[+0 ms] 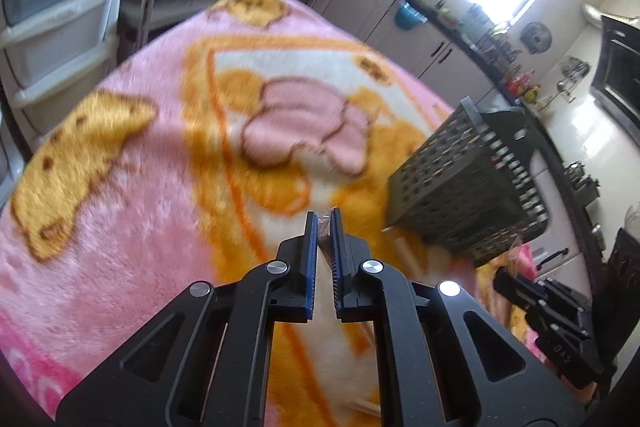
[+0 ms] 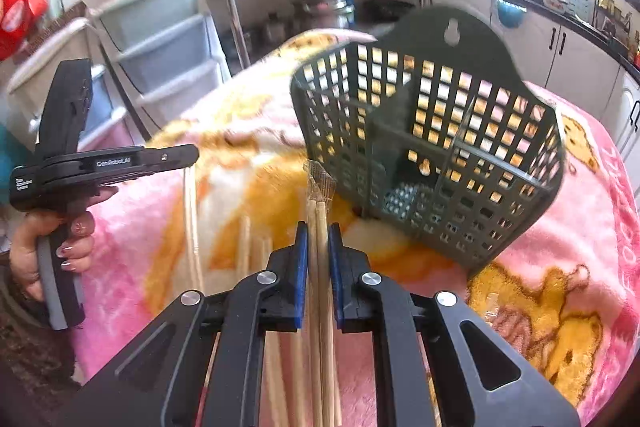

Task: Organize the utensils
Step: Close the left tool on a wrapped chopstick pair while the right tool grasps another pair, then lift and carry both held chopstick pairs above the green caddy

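In the left wrist view my left gripper (image 1: 325,221) is shut on the clear wrapper end of a chopstick pair (image 1: 326,217). The right wrist view shows that left gripper (image 2: 194,154) from the side in a person's hand (image 2: 28,247), with its wrapped chopsticks (image 2: 192,227) hanging down to the blanket. My right gripper (image 2: 318,231) is shut on another wrapped pair of wooden chopsticks (image 2: 319,215), whose clear wrapper tip pokes out ahead. A dark green slotted basket (image 2: 520,163) with dividers stands tilted just beyond it, also seen as the basket (image 1: 460,183) to the left gripper's right.
Several loose chopsticks (image 2: 256,255) lie on the pink and orange blanket (image 1: 120,207) under the right gripper. The right gripper (image 1: 502,281) shows at the lower right of the left wrist view. Plastic drawers (image 2: 160,43) stand at the left; kitchen cabinets (image 1: 400,23) run behind.
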### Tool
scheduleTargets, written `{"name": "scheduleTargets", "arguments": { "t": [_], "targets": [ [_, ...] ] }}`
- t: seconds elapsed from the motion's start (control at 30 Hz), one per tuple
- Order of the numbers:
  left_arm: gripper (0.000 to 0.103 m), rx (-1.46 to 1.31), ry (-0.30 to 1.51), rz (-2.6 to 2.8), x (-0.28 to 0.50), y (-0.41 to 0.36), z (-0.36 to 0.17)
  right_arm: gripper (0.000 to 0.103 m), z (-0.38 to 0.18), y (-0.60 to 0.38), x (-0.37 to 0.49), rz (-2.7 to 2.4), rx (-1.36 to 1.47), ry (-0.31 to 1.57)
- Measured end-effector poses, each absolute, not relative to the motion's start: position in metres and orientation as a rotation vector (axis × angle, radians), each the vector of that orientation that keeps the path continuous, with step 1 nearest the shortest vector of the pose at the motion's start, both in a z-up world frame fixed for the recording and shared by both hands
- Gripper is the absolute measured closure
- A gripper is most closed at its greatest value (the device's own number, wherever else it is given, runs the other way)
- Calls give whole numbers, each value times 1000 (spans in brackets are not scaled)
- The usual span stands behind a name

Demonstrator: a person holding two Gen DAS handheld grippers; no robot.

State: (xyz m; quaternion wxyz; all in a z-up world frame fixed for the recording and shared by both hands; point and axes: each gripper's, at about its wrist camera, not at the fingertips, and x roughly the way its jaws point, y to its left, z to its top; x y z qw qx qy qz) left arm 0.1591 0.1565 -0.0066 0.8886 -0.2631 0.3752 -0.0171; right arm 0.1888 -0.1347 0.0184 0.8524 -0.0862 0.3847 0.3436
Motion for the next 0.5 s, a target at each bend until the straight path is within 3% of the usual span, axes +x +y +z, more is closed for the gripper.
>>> {"name": "scheduleTargets", "arguments": {
  "t": [0.5],
  "targets": [
    [100,-447,601,-212,149,106,84,97,89,-167,159,727,-69,599]
  ]
}}
